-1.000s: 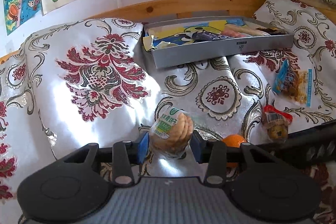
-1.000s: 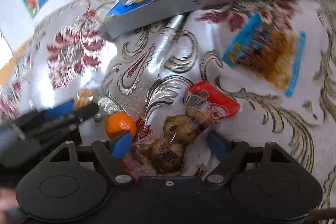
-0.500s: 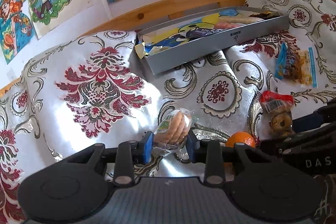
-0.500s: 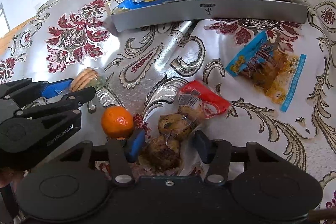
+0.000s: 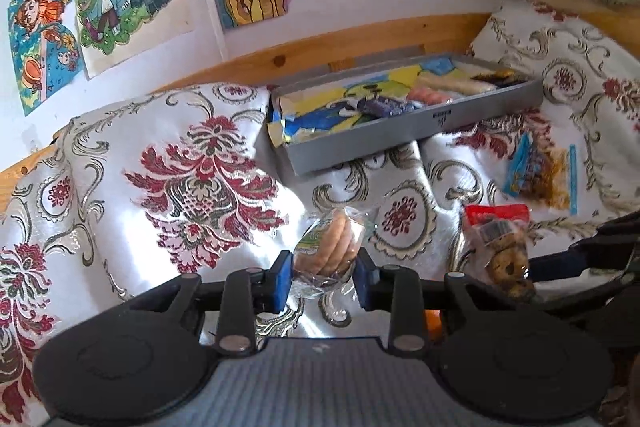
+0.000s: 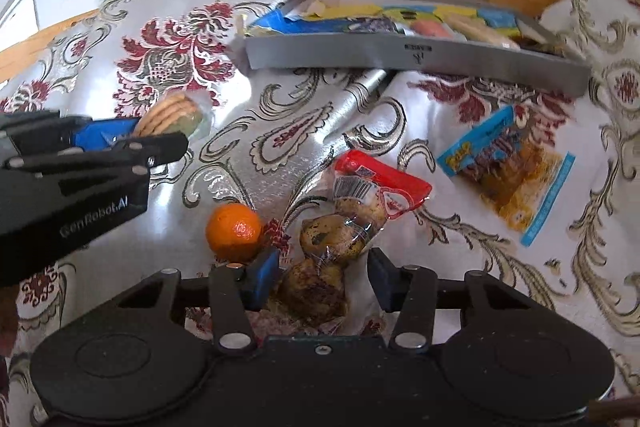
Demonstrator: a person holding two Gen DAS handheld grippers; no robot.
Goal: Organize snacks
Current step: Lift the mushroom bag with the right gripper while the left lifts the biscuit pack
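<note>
My left gripper (image 5: 322, 281) is shut on a clear packet of round biscuits (image 5: 332, 247), held just above the patterned cloth; the same biscuit packet (image 6: 170, 113) shows between its blue pads in the right wrist view. My right gripper (image 6: 320, 277) is shut on the lower end of a clear bag of dark cookies with a red top (image 6: 352, 223), also seen as the cookie bag (image 5: 500, 251) at the right. A grey tray (image 5: 420, 125) (image 6: 400, 53) with several snack packs stands at the back.
An orange (image 6: 234, 233) lies just left of my right gripper's left finger. A blue and yellow snack packet (image 6: 508, 171) (image 5: 540, 175) lies on the cloth to the right, before the tray. A wooden rail and a wall with drawings stand behind the tray.
The right gripper's fingers closed in around the cookie bag. The left gripper rose and tilted up with the biscuit packet, so more of the wall shows.
</note>
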